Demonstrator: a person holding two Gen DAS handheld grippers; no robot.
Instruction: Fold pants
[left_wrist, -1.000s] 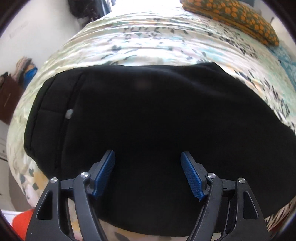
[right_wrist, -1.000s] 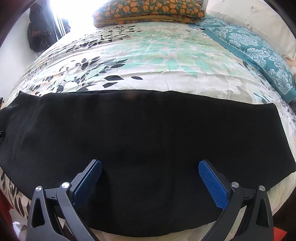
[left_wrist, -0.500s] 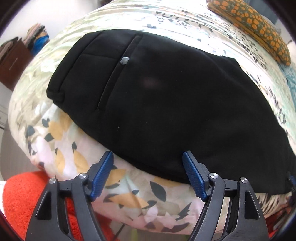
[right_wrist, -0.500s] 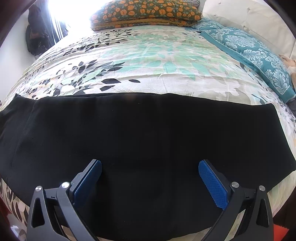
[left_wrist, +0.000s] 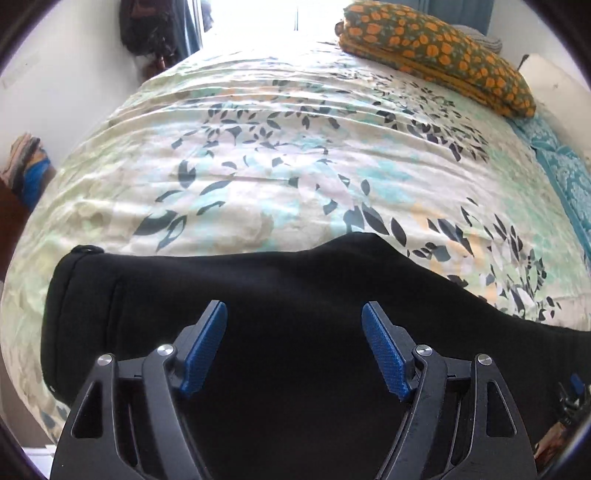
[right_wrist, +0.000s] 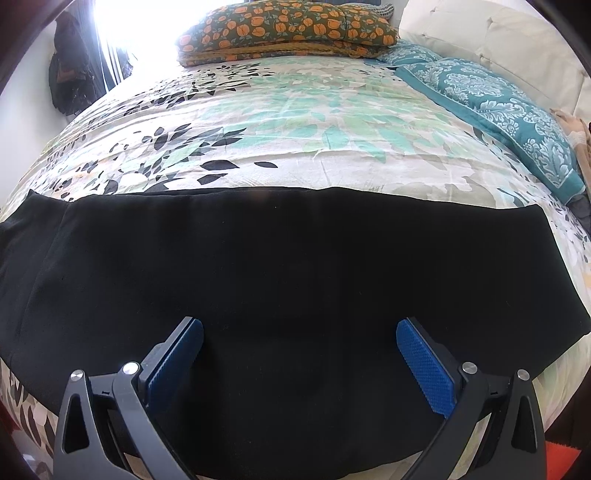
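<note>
Black pants (left_wrist: 280, 295) lie flat across the near edge of a bed, folded lengthwise, waistband end to the left in the left wrist view. In the right wrist view the pants (right_wrist: 280, 266) stretch across the frame, leg hems at the right. My left gripper (left_wrist: 294, 314) is open and empty, hovering over the upper part of the pants. My right gripper (right_wrist: 300, 330) is open and empty over the leg section. The other gripper's tip (left_wrist: 574, 391) shows at the far right of the left wrist view.
The bed has a floral duvet (right_wrist: 295, 122). An orange-patterned folded blanket (right_wrist: 288, 29) lies at the far side. Teal pillows (right_wrist: 491, 103) and a white headboard (right_wrist: 498, 37) are on the right. Dark bags (left_wrist: 147, 26) hang by the window.
The left gripper swung back up from the bed's near edge and now sits over the pants near the waistband. The right gripper has barely moved.
</note>
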